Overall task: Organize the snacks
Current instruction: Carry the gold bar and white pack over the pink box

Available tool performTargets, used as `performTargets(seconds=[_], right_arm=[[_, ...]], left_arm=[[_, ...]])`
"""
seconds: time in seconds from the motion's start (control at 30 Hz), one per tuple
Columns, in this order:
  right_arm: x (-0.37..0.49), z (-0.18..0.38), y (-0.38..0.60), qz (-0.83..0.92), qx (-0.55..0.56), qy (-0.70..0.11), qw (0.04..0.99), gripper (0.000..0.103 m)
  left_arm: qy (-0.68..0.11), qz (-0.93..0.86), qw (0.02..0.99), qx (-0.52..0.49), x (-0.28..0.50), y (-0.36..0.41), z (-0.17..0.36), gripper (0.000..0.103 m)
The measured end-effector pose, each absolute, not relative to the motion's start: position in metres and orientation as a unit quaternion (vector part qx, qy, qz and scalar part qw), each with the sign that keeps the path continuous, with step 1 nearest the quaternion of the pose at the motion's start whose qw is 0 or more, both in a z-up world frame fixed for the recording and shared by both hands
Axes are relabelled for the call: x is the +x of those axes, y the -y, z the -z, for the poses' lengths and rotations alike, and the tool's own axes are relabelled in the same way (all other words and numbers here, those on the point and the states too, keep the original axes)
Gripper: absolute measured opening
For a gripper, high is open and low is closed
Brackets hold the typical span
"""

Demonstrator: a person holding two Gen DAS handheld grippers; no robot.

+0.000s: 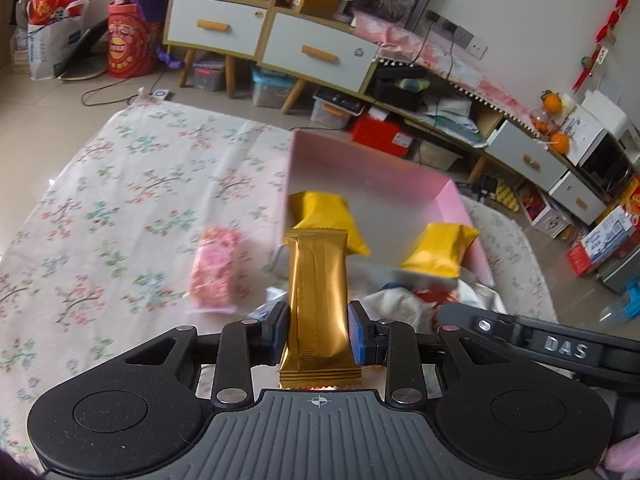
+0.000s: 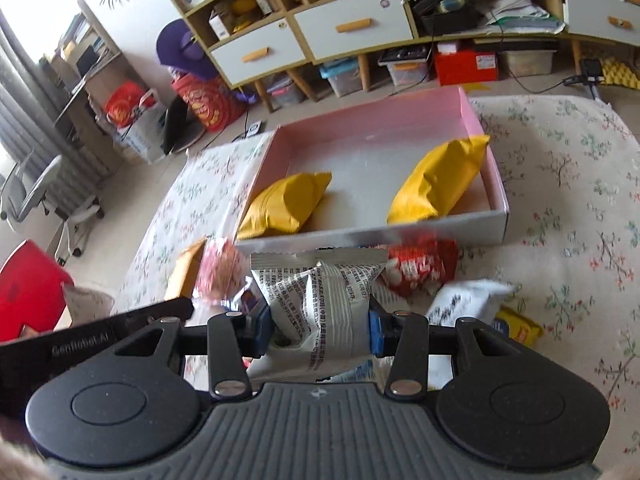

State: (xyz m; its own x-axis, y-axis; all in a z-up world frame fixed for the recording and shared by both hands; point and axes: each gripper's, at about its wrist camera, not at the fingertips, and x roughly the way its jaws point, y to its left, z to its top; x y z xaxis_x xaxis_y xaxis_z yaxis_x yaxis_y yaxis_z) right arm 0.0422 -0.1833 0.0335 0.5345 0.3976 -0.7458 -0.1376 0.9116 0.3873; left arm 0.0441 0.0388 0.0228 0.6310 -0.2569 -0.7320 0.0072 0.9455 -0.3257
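My left gripper (image 1: 318, 330) is shut on a gold foil snack bar (image 1: 318, 292), held upright above the table in front of the pink box (image 1: 460, 200). My right gripper (image 2: 318, 326) is shut on a white printed snack packet (image 2: 320, 304), just short of the same pink box (image 2: 496, 184). Two yellow snack bags lie in the box, one on the left (image 2: 286, 204) and one on the right (image 2: 438, 182); both also show in the left wrist view (image 1: 328, 212) (image 1: 440, 250).
Loose snacks lie on the floral tablecloth (image 2: 568, 184): a pink packet (image 1: 214, 272), a red packet (image 2: 420, 266), a white packet (image 2: 464, 300), a yellow packet (image 2: 520, 326). The other gripper's arm (image 1: 560, 346) reaches in from the right. Shelves and drawers (image 2: 352, 28) stand behind.
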Motion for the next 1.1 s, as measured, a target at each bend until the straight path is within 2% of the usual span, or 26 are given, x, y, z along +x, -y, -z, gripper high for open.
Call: performTargets(seconds=[0.43, 1.1], right_arm=[[0.096, -0.034, 0.203, -0.106, 0.17, -0.4, 0.894, 0.041], [0.151, -0.008, 0.217, -0.059, 0.191, -0.367, 0.908, 0.042]], left_arm=[[-0.391, 0.102, 0.899, -0.169, 0.092, -0.009, -0.024, 0.029], [-0.368, 0.114, 0.915, -0.116, 0.158, 0.043, 0.022, 0.029]])
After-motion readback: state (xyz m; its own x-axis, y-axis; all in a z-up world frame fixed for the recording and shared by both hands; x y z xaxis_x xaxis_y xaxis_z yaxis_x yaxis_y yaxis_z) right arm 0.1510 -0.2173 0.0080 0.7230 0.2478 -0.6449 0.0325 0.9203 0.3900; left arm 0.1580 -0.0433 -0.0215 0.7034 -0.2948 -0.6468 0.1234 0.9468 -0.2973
